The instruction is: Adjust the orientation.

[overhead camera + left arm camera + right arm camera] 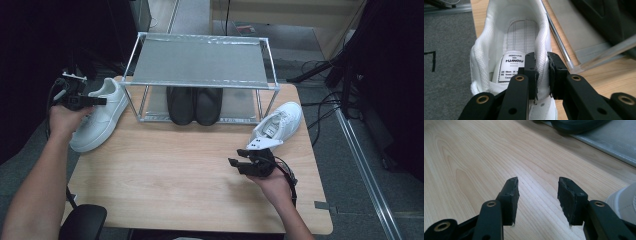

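Observation:
A white sneaker (102, 122) lies at the table's left edge, toe toward me. My left gripper (100, 101) is shut on its heel collar. In the left gripper view the two pads of the left gripper (542, 56) pinch the padded side wall of the sneaker (521, 30), one pad inside the opening and one outside. A second white sneaker (280, 122) rests at the right of the table. My right gripper (237, 162) hovers just in front of it, open, with bare wood between the jaws of the gripper (537, 195). That sneaker's edge (624, 200) shows beside its right jaw.
A metal two-tier shoe rack (200, 62) stands at the back of the wooden table (175, 175). A pair of black shoes (195, 105) sits on its lower shelf. Cables and dark stands crowd the floor at the right (345, 85).

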### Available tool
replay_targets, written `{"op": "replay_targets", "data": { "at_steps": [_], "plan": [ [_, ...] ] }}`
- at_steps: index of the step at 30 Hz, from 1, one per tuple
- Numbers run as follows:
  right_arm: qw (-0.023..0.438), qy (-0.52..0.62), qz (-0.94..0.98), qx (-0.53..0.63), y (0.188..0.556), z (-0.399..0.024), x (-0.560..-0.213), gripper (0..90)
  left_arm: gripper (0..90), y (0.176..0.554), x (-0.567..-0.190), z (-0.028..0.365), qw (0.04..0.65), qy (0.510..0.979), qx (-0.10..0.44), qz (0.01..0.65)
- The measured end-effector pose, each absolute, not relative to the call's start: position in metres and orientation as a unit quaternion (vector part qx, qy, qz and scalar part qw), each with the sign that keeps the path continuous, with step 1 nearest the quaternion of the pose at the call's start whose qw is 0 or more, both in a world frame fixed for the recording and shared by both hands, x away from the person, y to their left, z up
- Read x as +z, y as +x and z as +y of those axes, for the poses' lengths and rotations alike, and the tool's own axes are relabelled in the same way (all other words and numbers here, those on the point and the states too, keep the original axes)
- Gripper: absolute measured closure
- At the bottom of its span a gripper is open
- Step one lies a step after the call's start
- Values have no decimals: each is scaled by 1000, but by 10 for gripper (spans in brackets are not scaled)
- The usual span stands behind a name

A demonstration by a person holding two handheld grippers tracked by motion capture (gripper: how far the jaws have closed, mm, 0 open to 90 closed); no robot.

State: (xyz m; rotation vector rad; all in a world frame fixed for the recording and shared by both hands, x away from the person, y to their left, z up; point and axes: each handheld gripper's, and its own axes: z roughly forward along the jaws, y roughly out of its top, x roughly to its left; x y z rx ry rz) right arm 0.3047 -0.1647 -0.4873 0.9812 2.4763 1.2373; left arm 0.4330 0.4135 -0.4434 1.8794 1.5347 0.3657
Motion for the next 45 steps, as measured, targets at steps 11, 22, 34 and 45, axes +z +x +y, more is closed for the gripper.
{"op": "replay_targets", "data": {
  "at_steps": [11,22,34,45],
  "plan": [
    [88,309,834,448,311,-159,-482,480,808,387,-424,421,355,701,149,601],
    [78,311,833,451,321,-151,-483,473,813,337,-411,413,380,690,140,600],
    [78,317,817,474,330,-162,-475,469,817,298,-407,385,390,703,126,581],
    [82,320,818,471,335,-159,-473,469,820,281,-397,350,401,730,120,541]
  ]
}}
